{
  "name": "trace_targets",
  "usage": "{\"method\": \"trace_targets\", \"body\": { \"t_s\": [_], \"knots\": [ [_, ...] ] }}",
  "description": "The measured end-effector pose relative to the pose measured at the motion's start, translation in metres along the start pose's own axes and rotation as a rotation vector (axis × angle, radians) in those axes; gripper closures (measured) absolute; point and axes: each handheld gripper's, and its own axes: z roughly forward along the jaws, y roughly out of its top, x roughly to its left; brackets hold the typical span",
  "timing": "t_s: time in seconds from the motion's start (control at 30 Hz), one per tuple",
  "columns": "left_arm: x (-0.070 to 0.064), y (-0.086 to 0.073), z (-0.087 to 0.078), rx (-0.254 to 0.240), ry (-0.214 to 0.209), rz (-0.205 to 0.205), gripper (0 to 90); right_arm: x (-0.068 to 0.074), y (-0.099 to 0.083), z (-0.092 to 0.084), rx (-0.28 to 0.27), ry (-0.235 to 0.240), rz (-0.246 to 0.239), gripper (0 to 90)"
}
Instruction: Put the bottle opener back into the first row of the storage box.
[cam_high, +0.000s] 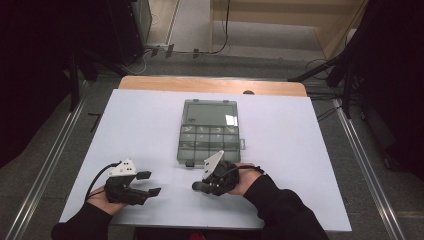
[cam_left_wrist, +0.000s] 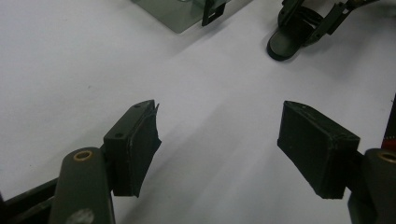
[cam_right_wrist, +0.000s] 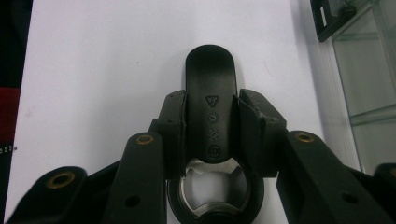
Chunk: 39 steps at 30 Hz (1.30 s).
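The fingers (cam_right_wrist: 173, 135) of the right gripper (cam_right_wrist: 211, 130) are clamped on a black bottle opener (cam_right_wrist: 210, 93), one pad on each long edge of its handle; the rounded handle end points up the middle of the right gripper view and the steel opener ring sits low in that frame, between the arms. In the high view the right gripper (cam_high: 202, 186) lies low and just right of centre, the opener's end poking out toward the left. The left gripper (cam_left_wrist: 217, 149) stands wide open with nothing between its pads, resting at the lower left of the high view (cam_high: 150, 184).

The opener looks stiff and fairly light: a moulded plastic handle over a metal head. I judge it will not bend or crack under the squeeze, but the plastic looks smooth and the handle narrows to rounded edges, so it could pivot or slide if swung quickly. The present hold across the handle's middle, near the head, seems well balanced; the ring end probably carries most of the weight.

The table (cam_high: 280, 150) has a plain white, matt top, flat and uncluttered. A clear plastic compartment box (cam_high: 209, 131) lies open in the centre of the high view, lid toward the top of the frame, its near edge just above the right gripper. Beyond the table is grey floor, dark stands at both sides, cables and pale wooden boards at the top.
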Motion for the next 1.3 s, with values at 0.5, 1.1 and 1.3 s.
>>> {"method": "trace_targets", "body": {
  "t_s": [0.5,1.1,1.3],
  "knots": [
    [0.000,0.000,-0.001,-0.005,-0.002,0.000,28.4,-0.006,0.002,-0.001,0.002,0.035,0.074,65.6],
    [0.000,0.000,0.000,-0.003,-0.001,0.001,28.3,-0.010,0.001,-0.016,-0.021,0.081,0.172,65.6],
    [0.000,-0.001,-0.001,-0.004,0.001,0.000,28.3,-0.010,-0.002,-0.024,-0.031,0.083,0.185,65.7]
  ]
}}
